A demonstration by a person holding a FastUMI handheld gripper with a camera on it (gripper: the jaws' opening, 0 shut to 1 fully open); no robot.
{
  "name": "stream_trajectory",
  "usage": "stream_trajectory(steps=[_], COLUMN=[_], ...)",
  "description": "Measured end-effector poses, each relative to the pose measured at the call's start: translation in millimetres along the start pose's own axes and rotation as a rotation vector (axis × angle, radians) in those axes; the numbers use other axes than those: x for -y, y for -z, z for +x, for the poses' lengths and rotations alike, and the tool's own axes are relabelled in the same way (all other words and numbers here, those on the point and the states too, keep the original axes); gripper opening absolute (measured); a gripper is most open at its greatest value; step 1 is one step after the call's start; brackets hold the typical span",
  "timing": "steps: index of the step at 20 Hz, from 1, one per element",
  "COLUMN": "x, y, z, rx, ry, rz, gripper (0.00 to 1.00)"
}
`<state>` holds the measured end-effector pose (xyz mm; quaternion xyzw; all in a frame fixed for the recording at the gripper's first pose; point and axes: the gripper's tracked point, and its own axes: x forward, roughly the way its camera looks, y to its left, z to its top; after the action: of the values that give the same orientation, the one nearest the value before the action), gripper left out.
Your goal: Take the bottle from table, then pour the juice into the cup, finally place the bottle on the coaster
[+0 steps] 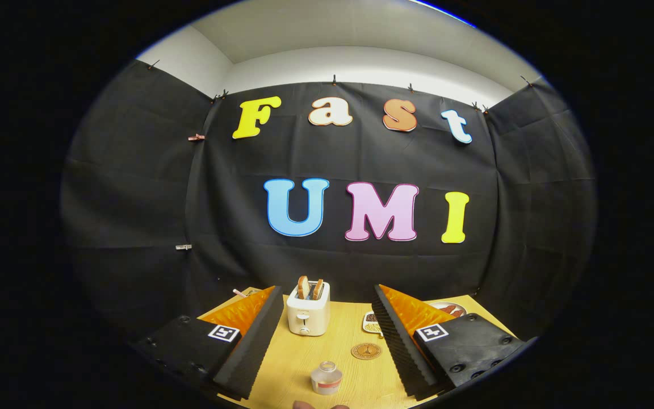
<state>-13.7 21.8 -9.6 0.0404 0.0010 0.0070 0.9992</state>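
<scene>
The tongs (327,341) stand wide apart low in the frame, holding nothing. Between their fingers, on the wooden table (293,358), sits a small clear bottle (326,378). Beyond it lie a round brown coaster (366,351) and a cream toaster (308,316) holding two bread slices.

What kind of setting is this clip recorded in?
Most likely a staged recording booth set up as a breakfast table: black cloth walls pinned up around a wooden table, with a toaster holding bread, a small bottle and a coaster. The claw is open above the table.
</scene>
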Motion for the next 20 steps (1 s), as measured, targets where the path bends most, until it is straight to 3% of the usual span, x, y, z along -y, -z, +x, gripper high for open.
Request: stream_trajectory(steps=[10,20], x=[5.4,11.0], y=[17.8,134.1], z=[1.1,2.4], rx=[0.053,-0.049], ry=[0.047,0.107], rz=[0.028,-0.012], gripper=[0.97,0.96])
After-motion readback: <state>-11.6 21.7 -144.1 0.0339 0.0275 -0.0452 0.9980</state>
